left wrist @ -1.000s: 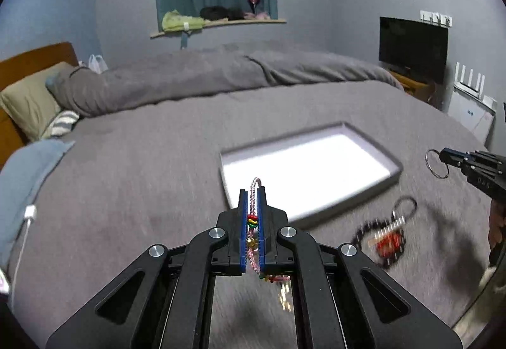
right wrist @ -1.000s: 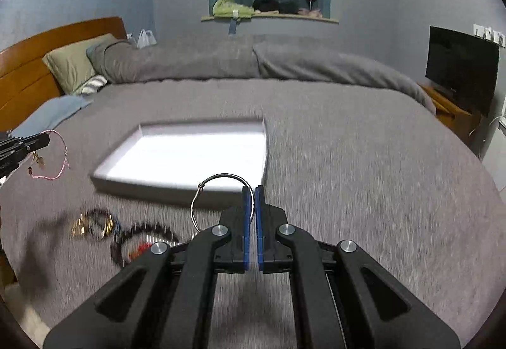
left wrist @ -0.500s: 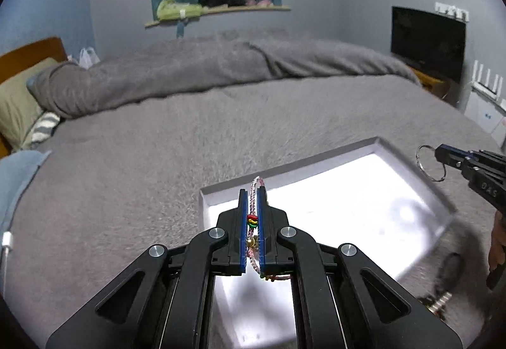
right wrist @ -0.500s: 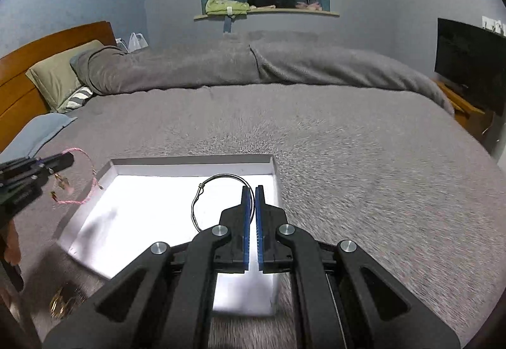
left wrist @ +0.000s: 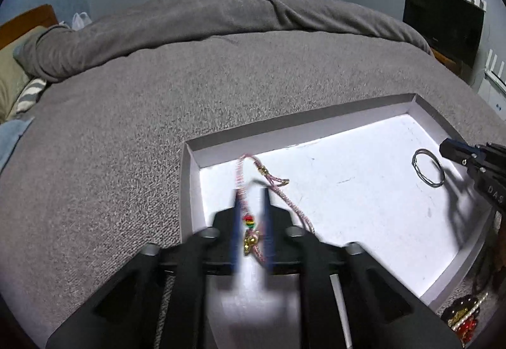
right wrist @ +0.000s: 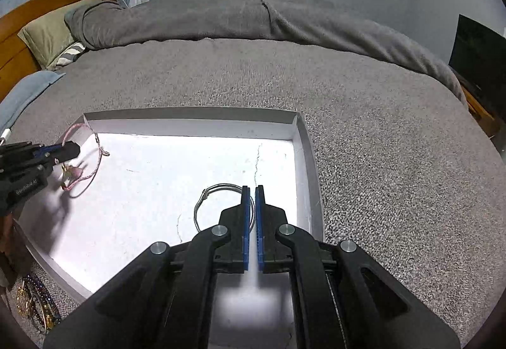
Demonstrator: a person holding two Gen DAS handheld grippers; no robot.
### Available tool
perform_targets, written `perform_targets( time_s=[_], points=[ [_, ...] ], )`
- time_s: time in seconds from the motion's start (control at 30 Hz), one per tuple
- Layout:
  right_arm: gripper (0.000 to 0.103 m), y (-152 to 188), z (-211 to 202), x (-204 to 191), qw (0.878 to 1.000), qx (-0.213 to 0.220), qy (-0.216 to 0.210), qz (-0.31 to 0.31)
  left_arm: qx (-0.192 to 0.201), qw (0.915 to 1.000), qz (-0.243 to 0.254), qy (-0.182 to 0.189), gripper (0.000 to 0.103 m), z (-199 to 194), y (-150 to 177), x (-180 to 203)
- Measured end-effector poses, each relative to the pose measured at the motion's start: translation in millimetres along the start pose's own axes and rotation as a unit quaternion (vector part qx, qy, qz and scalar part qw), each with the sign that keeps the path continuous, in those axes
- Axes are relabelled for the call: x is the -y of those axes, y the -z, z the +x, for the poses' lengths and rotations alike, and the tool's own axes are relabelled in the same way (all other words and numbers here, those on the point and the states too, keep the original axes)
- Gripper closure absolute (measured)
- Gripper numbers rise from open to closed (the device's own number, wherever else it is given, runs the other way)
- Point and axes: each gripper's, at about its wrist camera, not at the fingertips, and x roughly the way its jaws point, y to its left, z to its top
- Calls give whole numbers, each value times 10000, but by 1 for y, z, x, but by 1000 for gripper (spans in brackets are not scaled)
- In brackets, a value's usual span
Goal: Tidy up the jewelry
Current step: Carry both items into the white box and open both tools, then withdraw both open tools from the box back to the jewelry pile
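Over the white tray (left wrist: 189, 190), left fingers (left wrist: 249, 200) are opening around the pink bracelet (left wrist: 243, 171); right fingers (right wrist: 252, 200) are pinching the wire ring (right wrist: 202, 203).

Dim room, glaring white tray (left wrist: 373, 190) (fisheye-warped edges, fingers blurred).

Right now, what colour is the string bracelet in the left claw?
Pink, with red, yellow and green beads plus gold charms: the string bracelet shows best in the left wrist view.
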Motion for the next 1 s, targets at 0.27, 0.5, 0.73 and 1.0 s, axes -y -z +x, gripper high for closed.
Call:
perform_targets(
  time_s=[0.27, 0.5, 0.73, 1.0],
  points=[
    [65, -2, -12, 2, 9997, 213, -93, 125, 411, 9991, 84, -29, 30, -19, 0, 8],
    [35, -2, -41, -1, 9985, 521, -84, 156, 730, 9972, -124, -100, 15, -47, 2, 9],
    [13, 8, -87, 0, 9958, 874, -130, 251, 978, 9949, -181, -171, 10, -88, 10, 17],
    [7, 39, -131, 8, 9926, 1140, -92, 413, 1213, 9925, -91, -140, 9, -133, 45, 28]
  ],
)
